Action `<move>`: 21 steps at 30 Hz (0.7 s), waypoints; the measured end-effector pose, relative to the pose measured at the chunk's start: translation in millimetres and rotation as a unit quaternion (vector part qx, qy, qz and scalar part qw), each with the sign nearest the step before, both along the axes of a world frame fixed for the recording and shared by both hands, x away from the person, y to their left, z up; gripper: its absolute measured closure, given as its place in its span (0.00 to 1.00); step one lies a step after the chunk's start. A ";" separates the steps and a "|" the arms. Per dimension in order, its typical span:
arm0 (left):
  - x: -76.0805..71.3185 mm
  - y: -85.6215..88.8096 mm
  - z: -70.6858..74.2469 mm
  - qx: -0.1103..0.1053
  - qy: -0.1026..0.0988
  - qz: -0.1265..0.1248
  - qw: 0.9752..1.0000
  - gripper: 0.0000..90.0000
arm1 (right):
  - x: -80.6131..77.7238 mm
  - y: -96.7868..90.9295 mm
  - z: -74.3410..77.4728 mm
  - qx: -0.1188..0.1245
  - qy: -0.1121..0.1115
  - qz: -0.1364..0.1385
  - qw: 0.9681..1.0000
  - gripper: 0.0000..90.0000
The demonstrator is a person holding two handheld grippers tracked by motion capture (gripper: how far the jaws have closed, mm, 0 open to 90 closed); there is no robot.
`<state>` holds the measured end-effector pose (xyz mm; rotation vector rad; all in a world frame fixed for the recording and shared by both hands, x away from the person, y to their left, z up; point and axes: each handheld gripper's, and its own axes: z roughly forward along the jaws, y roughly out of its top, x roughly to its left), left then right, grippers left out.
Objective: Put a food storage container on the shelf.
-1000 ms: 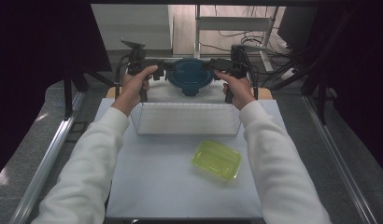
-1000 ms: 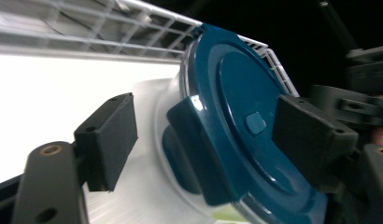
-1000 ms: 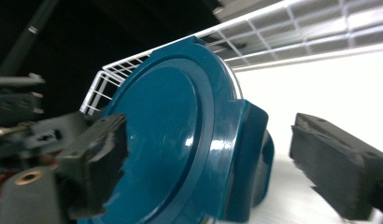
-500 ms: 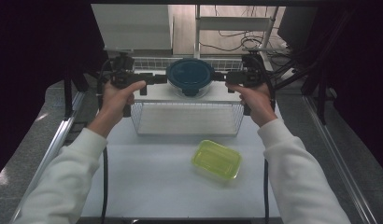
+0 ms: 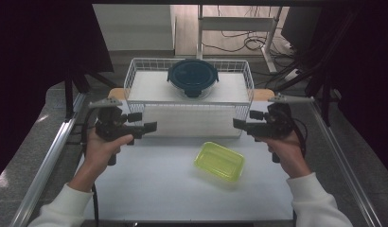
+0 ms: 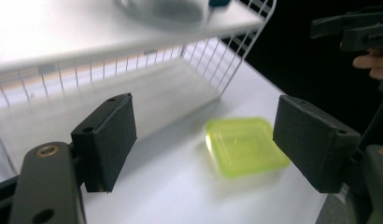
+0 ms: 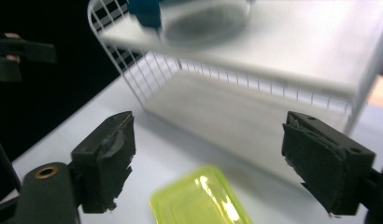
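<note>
A yellow-green container (image 5: 219, 161) is lying on the white tabletop (image 5: 149, 189), just in front of a white wire rack (image 5: 135, 75) and toward its right end. A round dark-blue lidded bowl (image 5: 192, 77) is sitting on the rack's upper shelf. The left gripper (image 5: 152, 126) is hovering at the rack's left front corner, its fingers (image 6: 105, 140) spread wide and grasping nothing. The right gripper (image 5: 237, 124) is hovering at the rack's right front corner, its fingers (image 7: 105, 158) likewise released and empty. Both are pointing inward, well apart from the container.
</note>
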<state>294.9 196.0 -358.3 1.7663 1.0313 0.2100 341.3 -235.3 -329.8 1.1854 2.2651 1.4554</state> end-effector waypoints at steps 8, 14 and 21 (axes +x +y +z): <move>-26.8 -7.5 -43.0 0.031 0.010 -0.015 0.999 0.23 | -27.7 -14.3 -45.5 -0.011 0.027 0.004 1.000 0.21; -33.2 -12.1 -73.0 0.054 0.034 -0.022 0.998 0.22 | -40.4 -16.9 -67.2 -0.020 0.037 0.006 0.999 0.21; -34.3 -11.4 -90.8 0.064 0.052 -0.012 0.997 0.22 | -44.1 -16.4 -86.2 -0.038 0.053 0.017 0.998 0.23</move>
